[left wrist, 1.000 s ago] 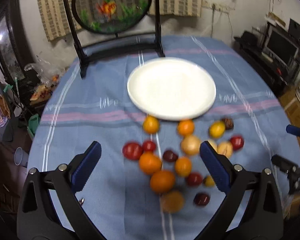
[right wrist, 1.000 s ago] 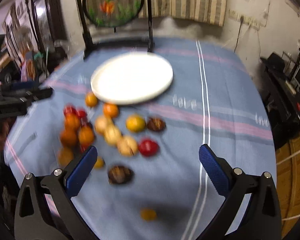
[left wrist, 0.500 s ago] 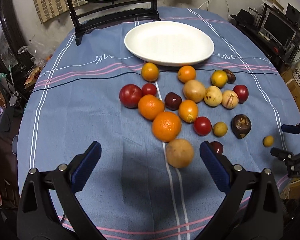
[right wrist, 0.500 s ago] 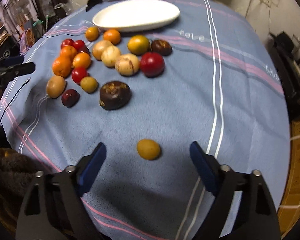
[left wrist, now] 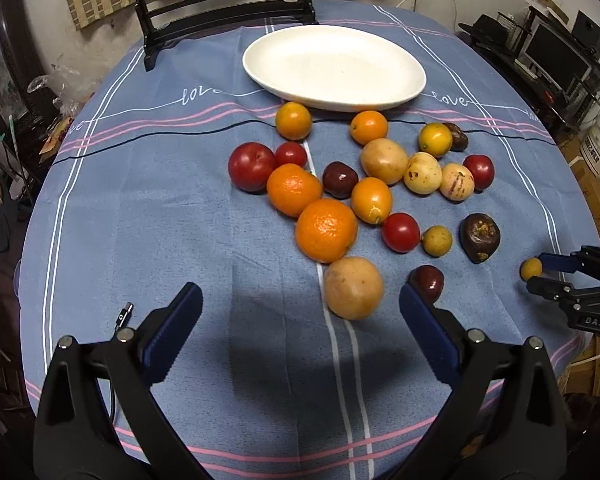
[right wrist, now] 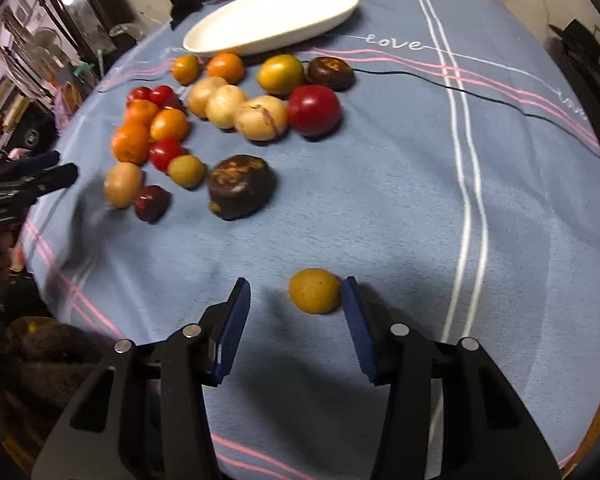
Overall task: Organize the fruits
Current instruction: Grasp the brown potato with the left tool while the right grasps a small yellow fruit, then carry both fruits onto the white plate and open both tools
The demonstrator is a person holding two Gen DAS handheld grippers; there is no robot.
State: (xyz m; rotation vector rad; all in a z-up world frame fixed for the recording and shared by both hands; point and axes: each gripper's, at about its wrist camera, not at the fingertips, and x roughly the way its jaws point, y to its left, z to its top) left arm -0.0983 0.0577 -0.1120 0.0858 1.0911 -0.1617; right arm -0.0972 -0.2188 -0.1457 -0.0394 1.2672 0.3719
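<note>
Several fruits lie loose on the blue tablecloth: oranges (left wrist: 326, 229), red plums (left wrist: 251, 166), pale potato-like fruits (left wrist: 353, 287) and dark ones (left wrist: 480, 237). An empty white plate (left wrist: 334, 66) sits behind them. My left gripper (left wrist: 300, 330) is open and empty, low over the cloth, with the pale round fruit just ahead. My right gripper (right wrist: 296, 316) is open around a small yellow fruit (right wrist: 314, 290) that lies apart from the pile and touches the right finger's pad (right wrist: 354, 322). That gripper also shows in the left wrist view (left wrist: 556, 270).
A black wooden stand (left wrist: 224, 12) rises behind the plate. A thin black cable (right wrist: 460, 90) runs across the cloth. Furniture and clutter surround the round table, whose front edge is close below both grippers.
Both grippers have dropped lower and closer to the fruits. The right gripper has moved forward until the small yellow fruit sits between its fingers, and its jaws have narrowed.
</note>
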